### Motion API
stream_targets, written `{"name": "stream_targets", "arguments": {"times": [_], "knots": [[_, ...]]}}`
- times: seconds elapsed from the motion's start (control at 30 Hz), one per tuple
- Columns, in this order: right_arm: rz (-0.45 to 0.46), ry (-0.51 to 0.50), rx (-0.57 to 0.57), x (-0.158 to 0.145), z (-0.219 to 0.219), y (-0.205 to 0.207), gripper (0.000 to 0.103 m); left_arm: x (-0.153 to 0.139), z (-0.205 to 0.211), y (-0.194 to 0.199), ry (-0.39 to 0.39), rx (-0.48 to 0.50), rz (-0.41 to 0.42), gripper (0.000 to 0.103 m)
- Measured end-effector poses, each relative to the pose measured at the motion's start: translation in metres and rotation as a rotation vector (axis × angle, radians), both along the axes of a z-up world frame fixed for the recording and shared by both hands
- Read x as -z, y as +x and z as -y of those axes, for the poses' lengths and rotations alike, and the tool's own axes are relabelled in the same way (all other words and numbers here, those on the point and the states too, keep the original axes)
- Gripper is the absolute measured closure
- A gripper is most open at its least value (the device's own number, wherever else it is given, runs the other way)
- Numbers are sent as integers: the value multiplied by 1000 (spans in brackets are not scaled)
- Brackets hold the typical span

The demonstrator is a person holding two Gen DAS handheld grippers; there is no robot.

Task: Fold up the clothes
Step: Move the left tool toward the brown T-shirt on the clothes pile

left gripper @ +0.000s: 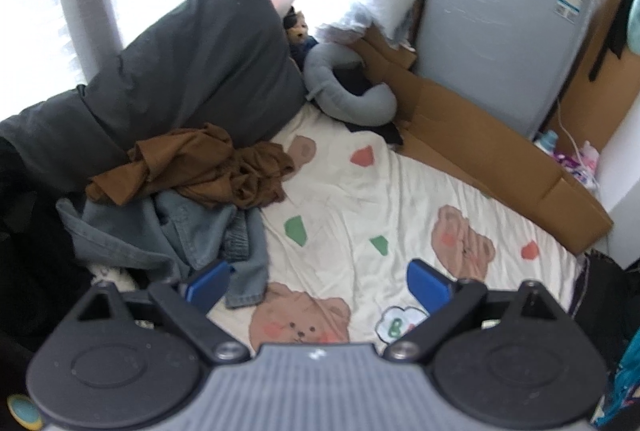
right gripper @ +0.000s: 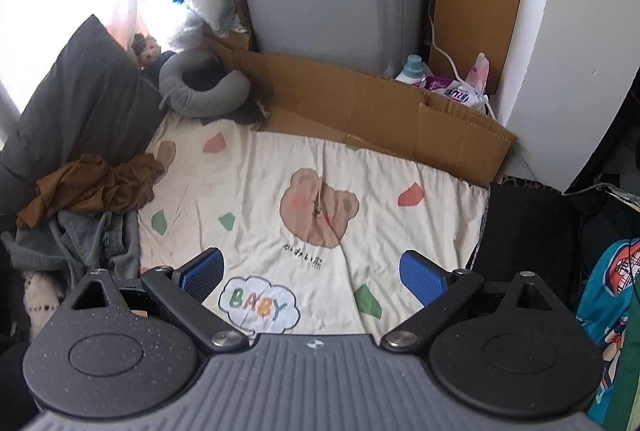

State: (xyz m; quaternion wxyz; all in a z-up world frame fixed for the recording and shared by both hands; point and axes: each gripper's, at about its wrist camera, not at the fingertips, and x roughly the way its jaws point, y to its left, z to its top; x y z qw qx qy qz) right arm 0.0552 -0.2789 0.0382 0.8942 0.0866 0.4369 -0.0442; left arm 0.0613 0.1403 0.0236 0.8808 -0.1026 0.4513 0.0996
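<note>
Both claws, left claw [left gripper: 318, 283] and right claw [right gripper: 312, 273], gape wide, empty, over bedsheet [right gripper: 260, 175] lettered "BABY" [right gripper: 258, 304].

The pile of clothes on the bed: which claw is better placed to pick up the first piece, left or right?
Probably the left. The left claw is open, and one of its fingers is right beside the denim piece under the brown garment. The right claw is open over the bare sheet, farther from the pile.
</note>
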Motion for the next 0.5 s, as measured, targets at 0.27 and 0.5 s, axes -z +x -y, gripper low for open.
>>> {"name": "stream_targets", "arguments": {"times": [0.27,0.5], "knots": [[16,14,21,5,0,28,5,2,-40,20,-25,-31,6,6],[-5,-20,16,16,-4,52,5,15,-68,36,2,-82,-2,6]]}}
